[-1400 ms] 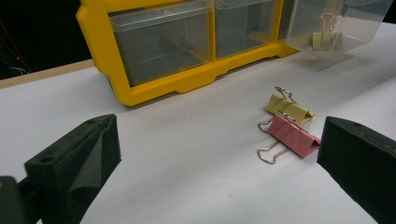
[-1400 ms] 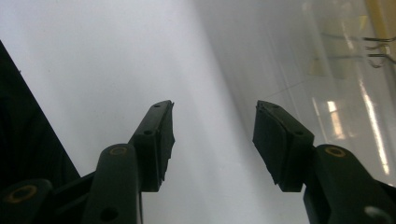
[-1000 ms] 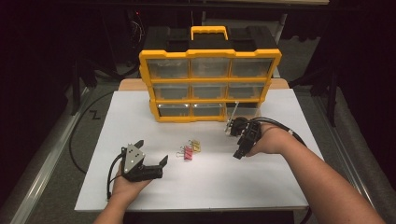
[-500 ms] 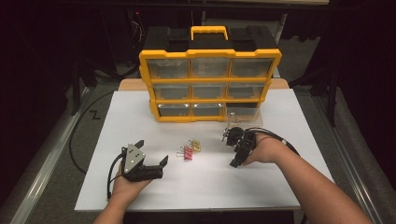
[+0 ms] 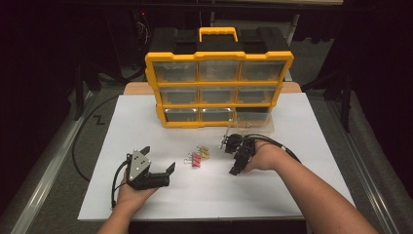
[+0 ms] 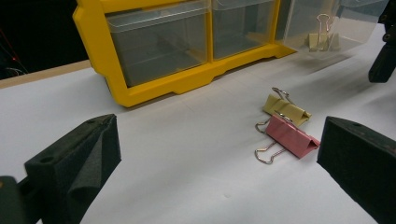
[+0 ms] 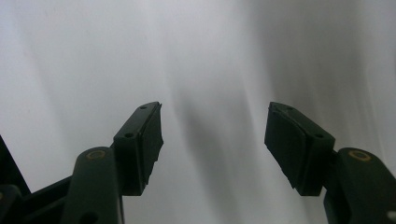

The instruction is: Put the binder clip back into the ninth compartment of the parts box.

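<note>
A: Status, left to right?

B: My left gripper [image 5: 168,170] sits on the sheet [image 5: 146,126], jaws wide, nothing in them. Just right of it, the pink clip [image 6: 288,135] and yellow clip [image 6: 286,108] lie touching on the sheet in front of the organizer [image 5: 219,87]. Its bottom right drawer [image 5: 255,119] is pulled out, with one clip [image 6: 321,35] already in it. My right gripper [image 5: 233,158] points down at bare sheet, jaws about half open, empty.

A: So how far along?

B: I'd judge one clip stowed, two left.

A: Changes from the earlier frame?

B: The right gripper has come down and away from the drawer toward me, and its jaws have just been opening, nothing between them. Left one hasn't moved.
</note>
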`<state>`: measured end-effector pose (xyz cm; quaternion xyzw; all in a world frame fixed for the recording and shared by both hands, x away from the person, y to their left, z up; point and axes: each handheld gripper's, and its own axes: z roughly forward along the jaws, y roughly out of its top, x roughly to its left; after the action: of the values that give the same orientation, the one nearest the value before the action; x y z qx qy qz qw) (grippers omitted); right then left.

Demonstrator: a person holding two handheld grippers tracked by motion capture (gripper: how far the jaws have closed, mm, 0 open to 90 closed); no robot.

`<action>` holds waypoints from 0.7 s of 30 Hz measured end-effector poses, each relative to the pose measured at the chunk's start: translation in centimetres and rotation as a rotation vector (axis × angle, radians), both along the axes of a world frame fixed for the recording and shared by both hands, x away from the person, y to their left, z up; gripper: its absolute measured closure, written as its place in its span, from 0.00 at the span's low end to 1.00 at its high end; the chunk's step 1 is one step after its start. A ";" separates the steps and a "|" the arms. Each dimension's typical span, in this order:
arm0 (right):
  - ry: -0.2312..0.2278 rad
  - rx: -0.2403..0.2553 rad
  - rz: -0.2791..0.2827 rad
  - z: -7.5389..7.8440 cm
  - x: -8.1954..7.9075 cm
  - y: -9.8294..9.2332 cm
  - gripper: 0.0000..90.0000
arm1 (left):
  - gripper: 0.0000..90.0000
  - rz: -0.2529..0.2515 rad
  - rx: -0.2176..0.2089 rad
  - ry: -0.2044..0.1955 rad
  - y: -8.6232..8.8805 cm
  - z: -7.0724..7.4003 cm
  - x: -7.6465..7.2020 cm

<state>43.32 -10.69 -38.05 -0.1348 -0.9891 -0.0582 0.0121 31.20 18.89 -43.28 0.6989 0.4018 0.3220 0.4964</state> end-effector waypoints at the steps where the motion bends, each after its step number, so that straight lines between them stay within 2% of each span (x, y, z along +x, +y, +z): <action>1: -0.002 0.001 0.007 0.1 0.1 0.3 0.43 | 0.00 0.000 0.000 0.001 0.0 0.0 0.0; 21: -0.039 0.053 0.052 1.3 1.8 5.3 0.48 | 0.00 -0.006 -0.009 0.002 0.1 0.0 0.0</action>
<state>45.12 -5.38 -36.78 -0.1077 -0.9904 -0.0866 -0.0022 31.20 19.03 -43.28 0.6982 0.4016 0.3182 0.5000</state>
